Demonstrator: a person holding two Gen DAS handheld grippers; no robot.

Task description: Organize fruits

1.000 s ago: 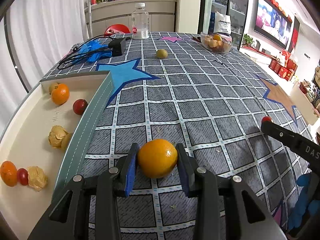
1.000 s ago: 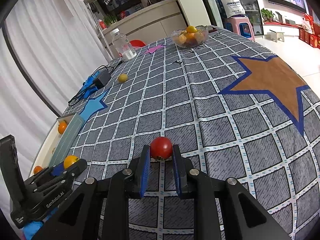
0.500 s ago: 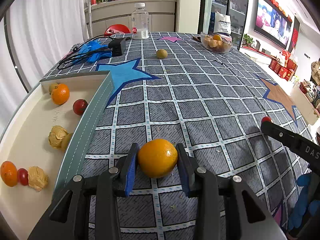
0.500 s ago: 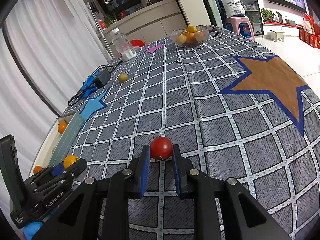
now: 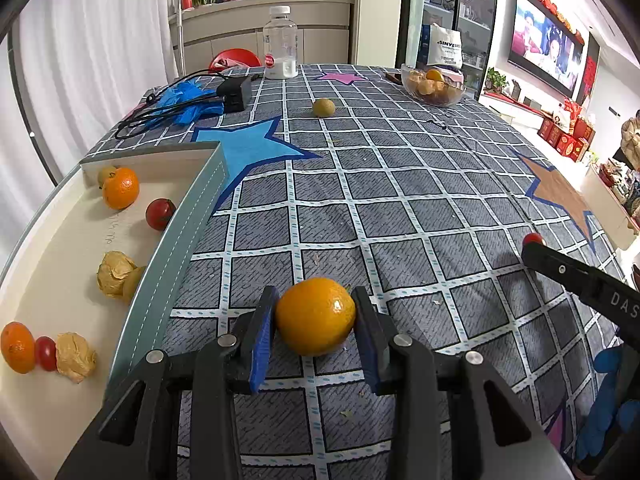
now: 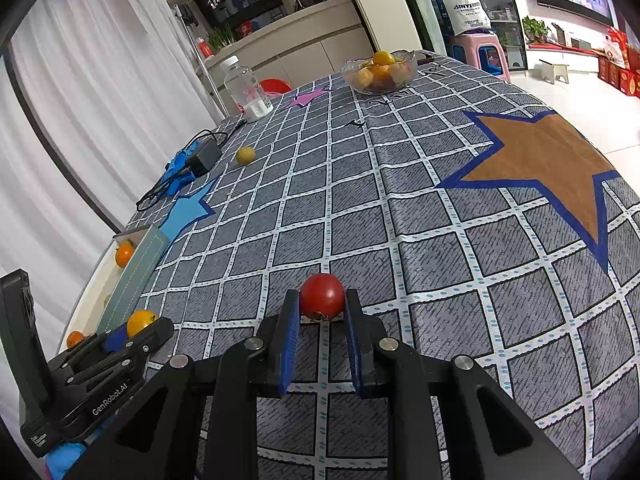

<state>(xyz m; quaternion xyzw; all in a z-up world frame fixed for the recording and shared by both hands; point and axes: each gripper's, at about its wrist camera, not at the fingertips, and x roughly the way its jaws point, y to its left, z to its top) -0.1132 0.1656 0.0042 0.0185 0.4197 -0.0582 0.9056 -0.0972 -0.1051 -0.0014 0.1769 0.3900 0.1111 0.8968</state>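
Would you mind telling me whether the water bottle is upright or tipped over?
Upright: the bottle stands on its base on the table, white cap on top.

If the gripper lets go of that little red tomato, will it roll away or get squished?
The tomato is round and smooth, so it would probably roll on the flat tablecloth. Its shiny, thin-looking skin suggests a hard squeeze from the right gripper could split it. It looks small, likely light.
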